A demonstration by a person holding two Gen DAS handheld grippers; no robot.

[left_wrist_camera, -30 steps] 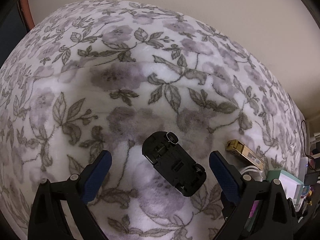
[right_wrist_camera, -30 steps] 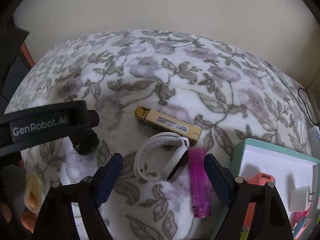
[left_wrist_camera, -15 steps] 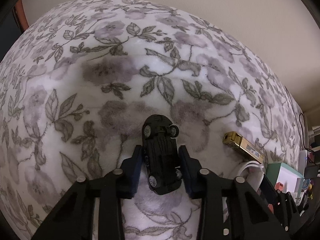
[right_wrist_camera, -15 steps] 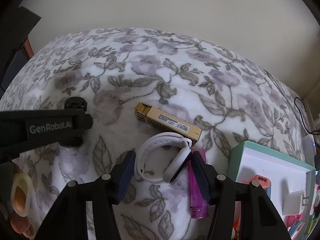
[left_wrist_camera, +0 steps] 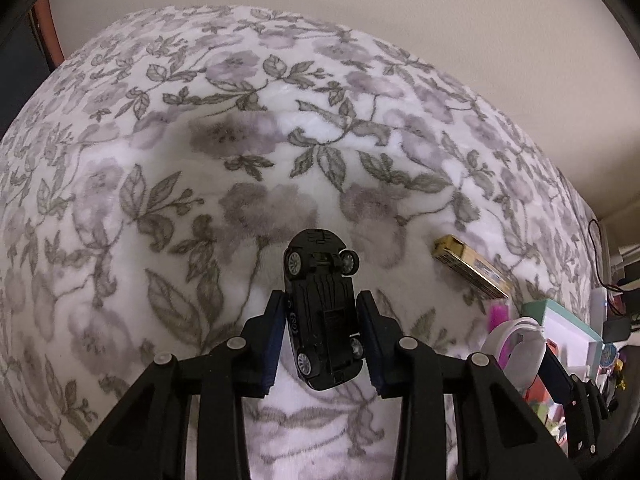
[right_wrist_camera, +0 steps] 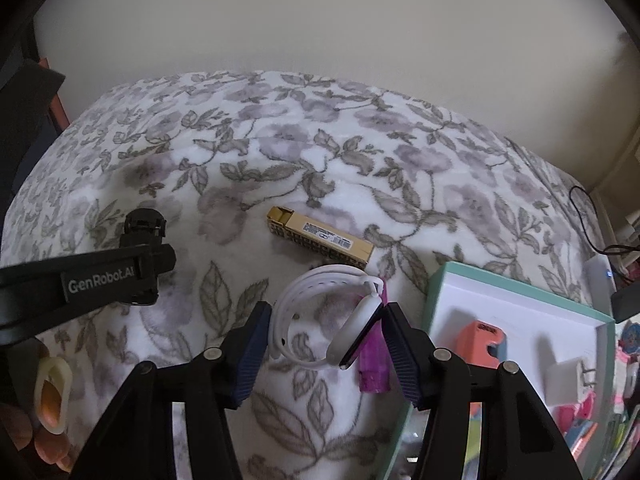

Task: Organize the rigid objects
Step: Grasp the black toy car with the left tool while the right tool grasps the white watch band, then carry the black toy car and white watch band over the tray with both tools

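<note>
There is one black toy car (left_wrist_camera: 323,312), one white watch (right_wrist_camera: 326,320), one gold box (right_wrist_camera: 320,240), one pink lighter (right_wrist_camera: 374,364) and one green tray (right_wrist_camera: 520,280). They all sit on a fuzzy blanket (left_wrist_camera: 160,160) with flowers on it.

The left hand-held gripper (left_wrist_camera: 323,320) is clamped on the toy car. The car is upside down with its wheels showing, and its nose points to 12 o'clock. The right hand-held gripper (right_wrist_camera: 324,340) is squeezed on the watch band and face. The gold box lies at 12 o'clock from the watch. The tray is at 3 o'clock.

The watch hides most of the lighter. The tray is cut off at the edge, and the small things in it are hard to make out.
</note>
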